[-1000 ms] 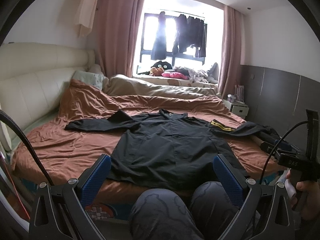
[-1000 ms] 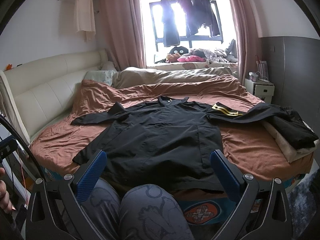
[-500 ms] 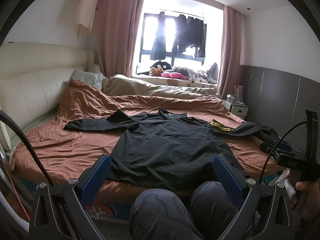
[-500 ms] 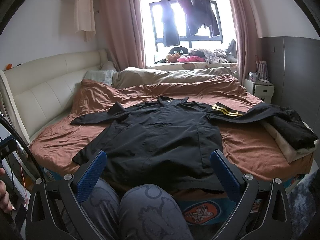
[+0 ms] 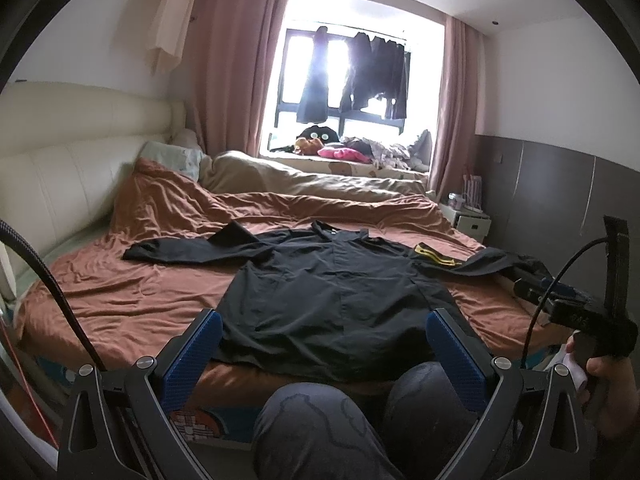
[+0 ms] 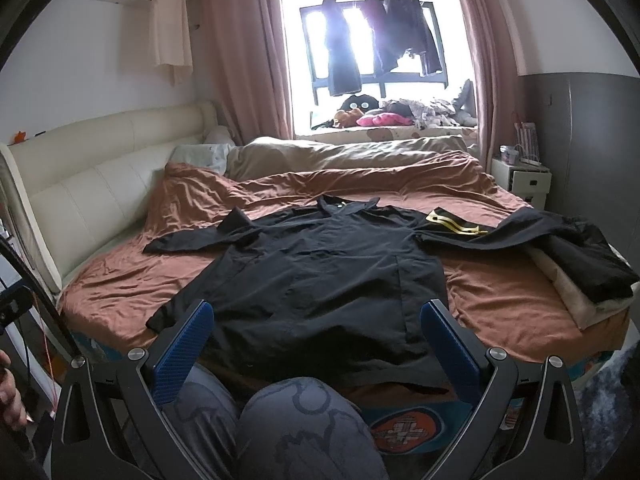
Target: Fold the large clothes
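A large black long-sleeved shirt (image 5: pixel 332 292) lies spread flat on the brown bedspread (image 5: pixel 132 292), collar toward the window, sleeves stretched out to both sides. It also shows in the right wrist view (image 6: pixel 320 280). Its right sleeve, with a yellow stripe (image 6: pixel 456 222), runs toward the bed's right edge. My left gripper (image 5: pixel 324 344) is open and empty, held back from the bed above the person's knees. My right gripper (image 6: pixel 316 332) is open and empty, also short of the shirt's hem. The right gripper's body shows at the right of the left wrist view (image 5: pixel 576 312).
The person's knees in grey patterned trousers (image 6: pixel 296 428) fill the foreground. A folded pile with dark clothing (image 6: pixel 588 276) sits at the bed's right edge. A cream headboard (image 6: pixel 88 184) is on the left, a white nightstand (image 6: pixel 520 180) at the right, pillows by the window.
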{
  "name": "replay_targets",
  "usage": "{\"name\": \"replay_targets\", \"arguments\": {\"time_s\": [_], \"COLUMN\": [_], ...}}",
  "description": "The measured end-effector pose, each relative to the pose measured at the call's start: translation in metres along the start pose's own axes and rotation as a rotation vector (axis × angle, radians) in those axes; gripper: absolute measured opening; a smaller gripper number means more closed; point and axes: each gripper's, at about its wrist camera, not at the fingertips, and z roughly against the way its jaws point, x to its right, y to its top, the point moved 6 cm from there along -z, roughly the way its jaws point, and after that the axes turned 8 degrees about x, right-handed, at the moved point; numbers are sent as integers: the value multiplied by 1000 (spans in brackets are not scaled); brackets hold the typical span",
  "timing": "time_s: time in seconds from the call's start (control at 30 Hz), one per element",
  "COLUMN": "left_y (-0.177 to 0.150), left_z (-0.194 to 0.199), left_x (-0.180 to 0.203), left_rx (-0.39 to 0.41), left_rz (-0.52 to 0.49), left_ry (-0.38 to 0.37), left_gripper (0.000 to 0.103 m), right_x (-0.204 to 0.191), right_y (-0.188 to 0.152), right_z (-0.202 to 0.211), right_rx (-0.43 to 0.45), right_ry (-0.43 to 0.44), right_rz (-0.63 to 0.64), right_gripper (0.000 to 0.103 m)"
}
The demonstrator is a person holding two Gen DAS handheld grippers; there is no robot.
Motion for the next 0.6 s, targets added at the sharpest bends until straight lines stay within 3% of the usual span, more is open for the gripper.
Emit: {"name": "replay_targets", "arguments": {"time_s": [0.3,0.6], "left_y": [10,15], "left_z": [-18,-71], "left_x": [-13,-34], "left_rx": [16,-26], "left_rz": [4,7], "left_ry": [33,63], "left_gripper": [102,102], "right_x": [1,-4], "right_y": [19,32], "right_z": [-19,-81], "right_rx": [-6,-37], "right_ry": [57,107], "right_rz": [4,-5], "right_gripper": [103,103]}}
